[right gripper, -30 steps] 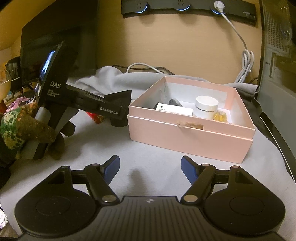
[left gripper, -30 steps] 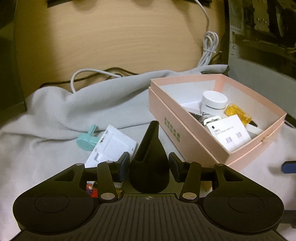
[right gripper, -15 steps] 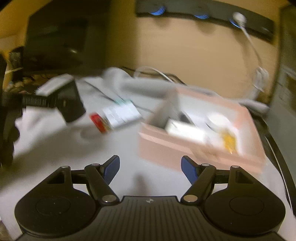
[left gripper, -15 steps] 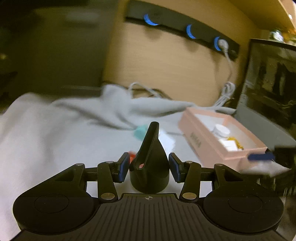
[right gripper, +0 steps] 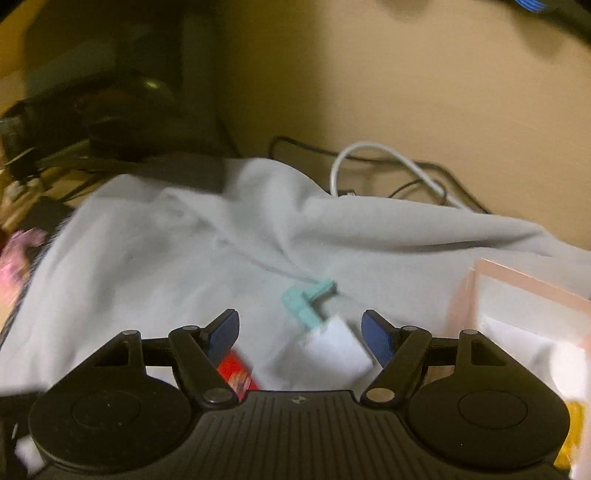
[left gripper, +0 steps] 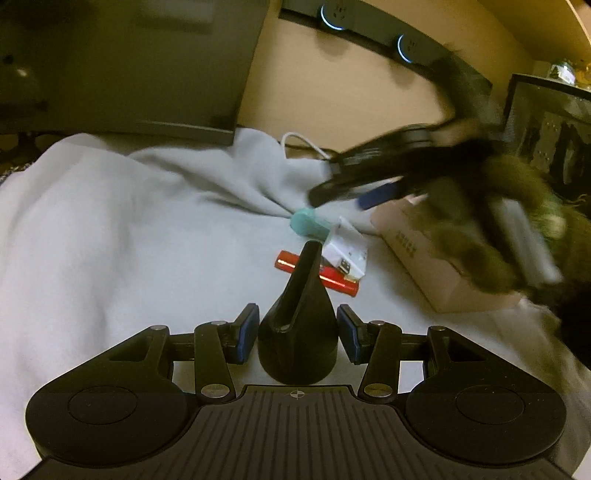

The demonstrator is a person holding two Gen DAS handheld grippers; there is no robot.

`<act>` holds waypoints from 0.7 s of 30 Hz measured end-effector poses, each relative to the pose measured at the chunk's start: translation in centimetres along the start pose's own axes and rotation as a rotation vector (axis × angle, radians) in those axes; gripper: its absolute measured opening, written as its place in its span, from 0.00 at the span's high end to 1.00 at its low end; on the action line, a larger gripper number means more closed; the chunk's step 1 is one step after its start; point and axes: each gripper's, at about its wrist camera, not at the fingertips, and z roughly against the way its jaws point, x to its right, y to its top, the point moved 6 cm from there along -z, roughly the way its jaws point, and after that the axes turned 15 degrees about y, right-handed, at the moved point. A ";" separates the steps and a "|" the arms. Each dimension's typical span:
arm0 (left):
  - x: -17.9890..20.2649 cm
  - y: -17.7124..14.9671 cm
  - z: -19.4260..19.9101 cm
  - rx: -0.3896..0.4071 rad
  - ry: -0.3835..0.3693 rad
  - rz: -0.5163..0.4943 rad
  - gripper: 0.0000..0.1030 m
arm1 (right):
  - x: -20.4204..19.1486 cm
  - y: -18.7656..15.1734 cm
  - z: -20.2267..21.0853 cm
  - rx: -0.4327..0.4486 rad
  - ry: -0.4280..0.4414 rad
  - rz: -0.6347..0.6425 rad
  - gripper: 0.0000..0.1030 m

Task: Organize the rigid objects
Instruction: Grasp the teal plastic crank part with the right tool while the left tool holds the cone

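Three loose items lie on the grey cloth [left gripper: 110, 229] beside the pink box [left gripper: 436, 269]: a teal clip [right gripper: 306, 301], a white packet [right gripper: 325, 354] and a red tube [left gripper: 321, 271]. My left gripper [left gripper: 297, 330] has its fingers clamped on a black stand [left gripper: 299, 325], stiff, smooth plastic, best held at its wide base. My right gripper [right gripper: 301, 334] hovers with fingers apart over the packet, likely light and thin; I would pinch its edges.

home desk | wall power strip [left gripper: 369, 33] | monitor [left gripper: 147, 62] | charging cable [right gripper: 388, 162]
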 end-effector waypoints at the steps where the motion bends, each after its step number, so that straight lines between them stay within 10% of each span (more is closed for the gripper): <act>1: -0.1 0.0 0.1 0.006 -0.006 0.006 0.50 | 0.5 0.4 -1.2 -0.011 -0.010 -0.024 0.28; 6: -0.2 0.1 0.2 0.015 -0.016 0.026 0.50 | 0.9 0.2 -4.6 -0.082 -0.042 -0.020 0.35; 13: -0.5 0.2 0.1 0.015 -0.018 0.038 0.50 | -1.8 -0.6 -1.2 -0.052 -0.011 0.068 0.87; 21: -1.0 0.3 0.1 0.012 -0.004 0.057 0.50 | -3.9 -2.6 8.2 0.081 0.114 0.073 0.99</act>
